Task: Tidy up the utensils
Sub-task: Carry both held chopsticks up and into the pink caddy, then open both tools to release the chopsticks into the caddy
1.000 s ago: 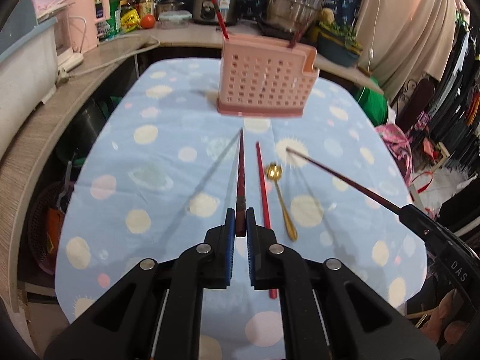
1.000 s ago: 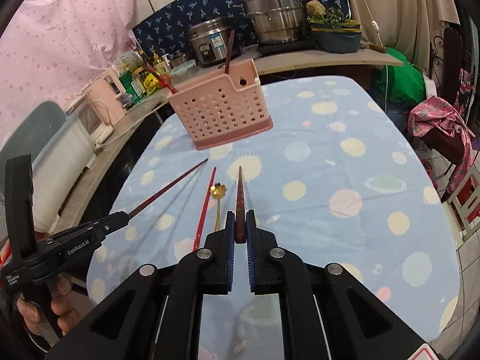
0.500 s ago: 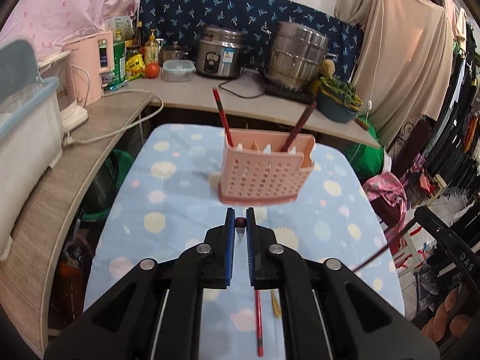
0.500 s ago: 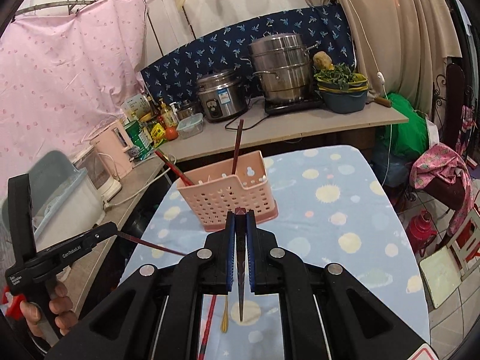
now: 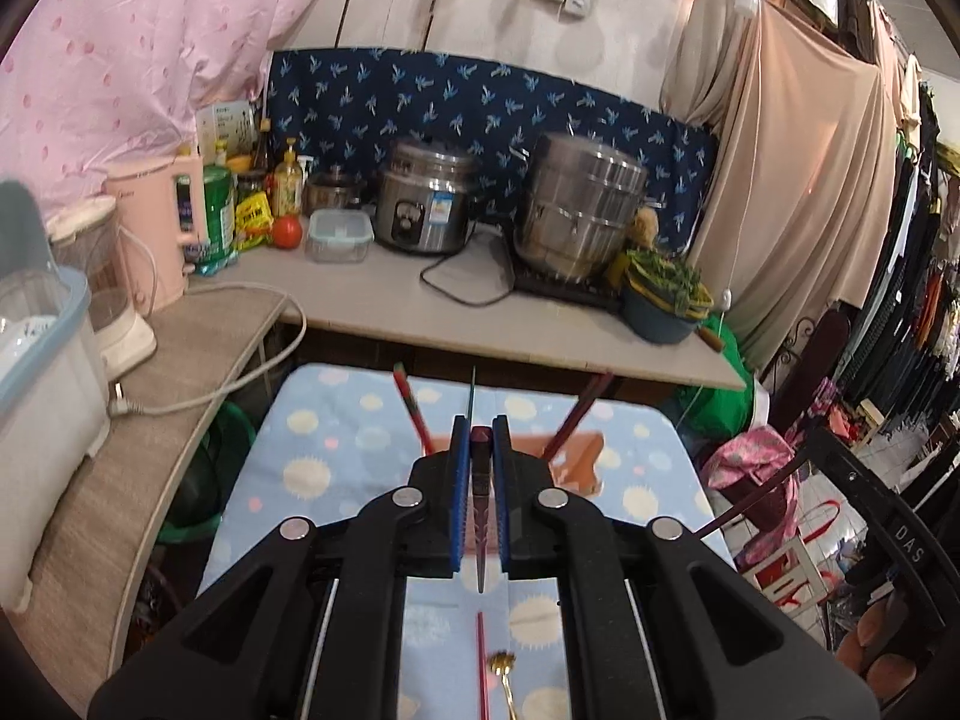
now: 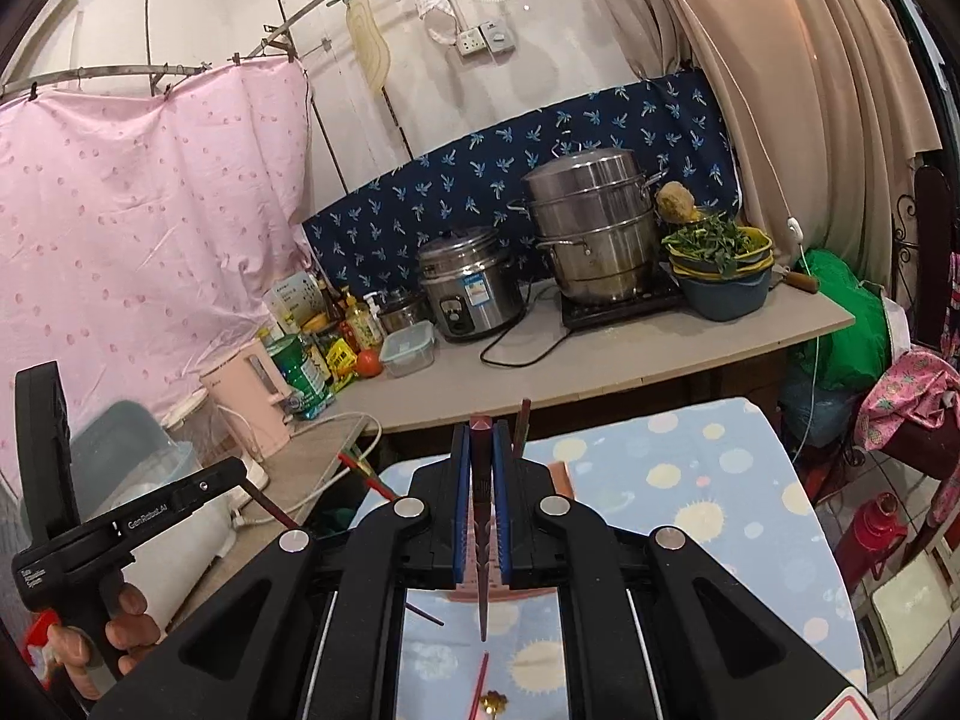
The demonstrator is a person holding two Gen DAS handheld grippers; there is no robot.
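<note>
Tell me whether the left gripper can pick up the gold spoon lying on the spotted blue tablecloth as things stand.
Probably not yet. The left gripper is shut on a dark red chopstick, so its jaws are occupied. The gold spoon lies uncovered on the spotted blue tablecloth below, beside a red chopstick.

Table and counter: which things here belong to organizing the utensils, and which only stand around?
Job:
- dark chopstick in left gripper
- dark chopstick in right gripper
- pink utensil basket
- red chopstick
- gold spoon

Around:
- rice cooker
- steamer pot
- pink kettle
</note>
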